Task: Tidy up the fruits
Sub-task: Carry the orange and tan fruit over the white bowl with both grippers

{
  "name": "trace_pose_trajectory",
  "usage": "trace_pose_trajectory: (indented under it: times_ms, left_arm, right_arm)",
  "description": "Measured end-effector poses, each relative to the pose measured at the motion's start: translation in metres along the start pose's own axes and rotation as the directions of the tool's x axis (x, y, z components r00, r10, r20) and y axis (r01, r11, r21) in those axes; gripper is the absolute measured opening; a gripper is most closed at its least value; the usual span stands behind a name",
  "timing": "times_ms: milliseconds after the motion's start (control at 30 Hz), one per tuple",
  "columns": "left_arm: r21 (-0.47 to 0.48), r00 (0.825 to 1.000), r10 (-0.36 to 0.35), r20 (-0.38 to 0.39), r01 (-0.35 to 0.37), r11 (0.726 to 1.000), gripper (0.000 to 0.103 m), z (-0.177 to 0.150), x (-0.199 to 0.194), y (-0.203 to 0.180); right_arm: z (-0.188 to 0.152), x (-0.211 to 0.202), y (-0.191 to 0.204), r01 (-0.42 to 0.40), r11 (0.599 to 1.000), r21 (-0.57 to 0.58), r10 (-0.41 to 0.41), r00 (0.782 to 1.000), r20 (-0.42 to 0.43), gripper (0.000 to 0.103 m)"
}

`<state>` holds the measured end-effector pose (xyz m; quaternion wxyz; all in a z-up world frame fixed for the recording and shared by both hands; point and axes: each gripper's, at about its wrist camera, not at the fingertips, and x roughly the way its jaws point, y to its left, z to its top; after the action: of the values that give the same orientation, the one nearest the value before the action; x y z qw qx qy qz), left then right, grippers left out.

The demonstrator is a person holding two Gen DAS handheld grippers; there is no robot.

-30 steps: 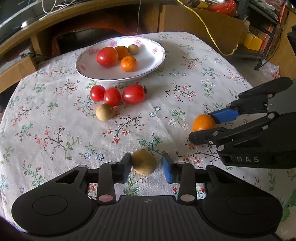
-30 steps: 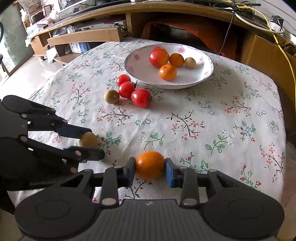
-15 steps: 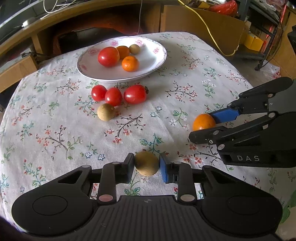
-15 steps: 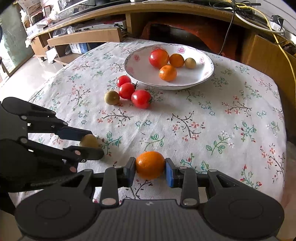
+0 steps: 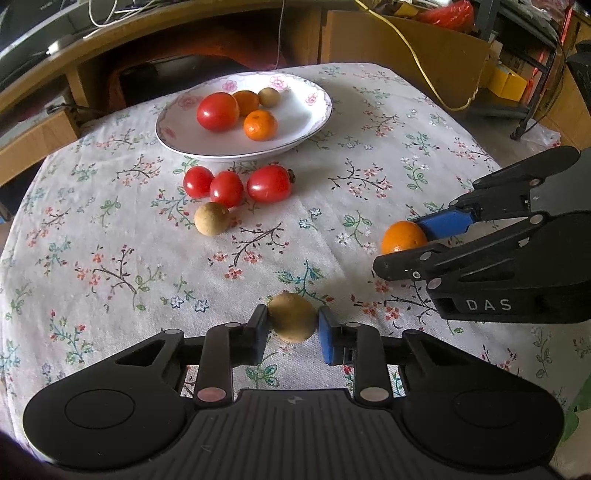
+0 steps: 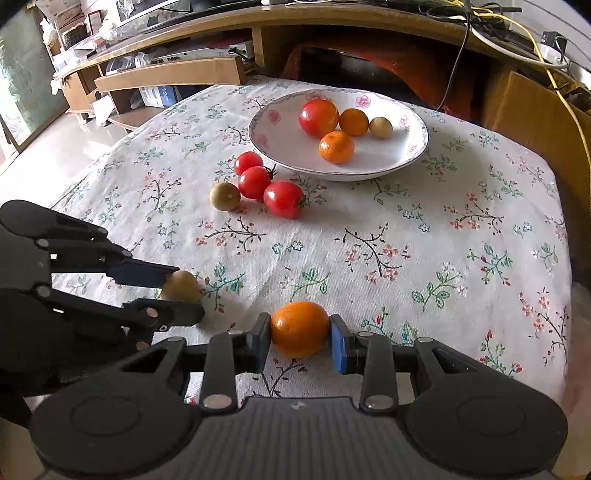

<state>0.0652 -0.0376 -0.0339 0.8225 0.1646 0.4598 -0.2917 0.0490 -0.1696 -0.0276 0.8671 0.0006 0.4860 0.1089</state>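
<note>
Gripping a small tan fruit between its two pads, the left gripper sits low over the flowered tablecloth, well short of the white plate, which serves as the landmark here. Both pads press against the fruit's sides. Beside it, the right gripper is clamped on an orange in the same way, about as far from the plate as the left one; in the left wrist view the same orange peeks out between the right gripper's black finger and blue pad.

On the plate lie a large tomato, two small oranges, one behind and one in front, and a small tan fruit at the far side; the tomato and both oranges bunch together, touching.

Just off the plate's near rim, on the cloth, three red tomatoes sit in a tight row, and another tan fruit rests against the middle one. This cluster lies between the left gripper and the plate. The stretch of cloth from the orange to the plate's right half is bare.

Behind the plate, past the table edge, stand a wooden desk with cables, a yellow cord trailing down a cardboard box, and low shelves with clutter.
</note>
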Motion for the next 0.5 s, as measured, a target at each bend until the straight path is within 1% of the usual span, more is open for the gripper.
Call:
trace_pose_trajectory:
  times_ms: [233, 500]
  left_arm:
    - [-0.009, 0.999, -0.004, 0.032, 0.004, 1.000, 0.036, 0.008, -0.004, 0.000]
    - [-0.038, 0.997, 0.004, 0.074, -0.002, 0.999, 0.036, 0.026, -0.012, 0.006]
  right_arm:
    - [0.005, -0.002, 0.000, 0.003, 1.000, 0.005, -0.003, 1.000, 0.019, 0.035]
    - [0.018, -0.008, -0.005, 0.015, 1.000, 0.025, -0.016, 0.998, 0.062, 0.035]
